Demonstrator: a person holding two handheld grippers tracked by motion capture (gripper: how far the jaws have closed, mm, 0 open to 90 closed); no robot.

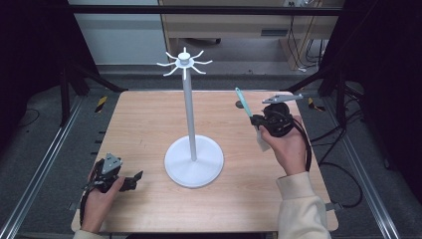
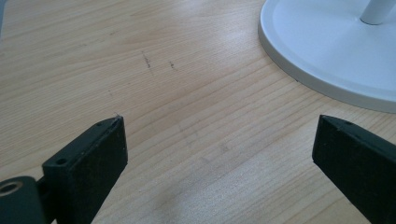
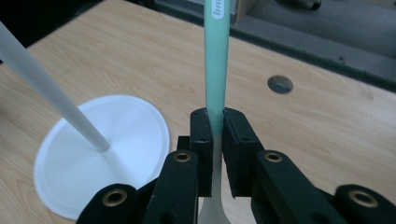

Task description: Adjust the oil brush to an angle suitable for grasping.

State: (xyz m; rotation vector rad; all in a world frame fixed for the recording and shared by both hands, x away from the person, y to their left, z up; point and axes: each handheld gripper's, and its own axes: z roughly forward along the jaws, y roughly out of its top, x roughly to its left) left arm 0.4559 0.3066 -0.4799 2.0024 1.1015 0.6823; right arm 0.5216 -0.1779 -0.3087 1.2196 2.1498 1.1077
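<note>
I have the right gripper (image 1: 255, 121) clamped on a slim mint-green utensil (image 1: 243, 103), a small spatula by the look of it, lifted off the wooden table (image 1: 149, 124) at about three o'clock from the white hanging stand (image 1: 193, 159). The handle points up and away toward eleven o'clock from my hand; the pale blade (image 1: 262, 141) hangs below the jaws toward the table.

I judge the utensil light and fairly stiff in the handle, with a smooth plastic or silicone skin that could slip or swivel between flat pads. My hold sits low on the handle, near where green meets the pale blade, which leaves the far end free. That end probably has to reach one of the curved hooks (image 1: 203, 62) at the top of the stand, so I would keep this grip and avoid squeezing the softer blade.

The right gripper view shows the handle (image 3: 216, 56) pinched squarely between the two black jaws, with lettering near its tip, which the high view cannot resolve. The high view gives me the hooks and the pole's height.

The left gripper (image 2: 215, 154) rests at eight o'clock from the stand's base (image 2: 327, 51), jaws wide apart with bare table between them.
</note>
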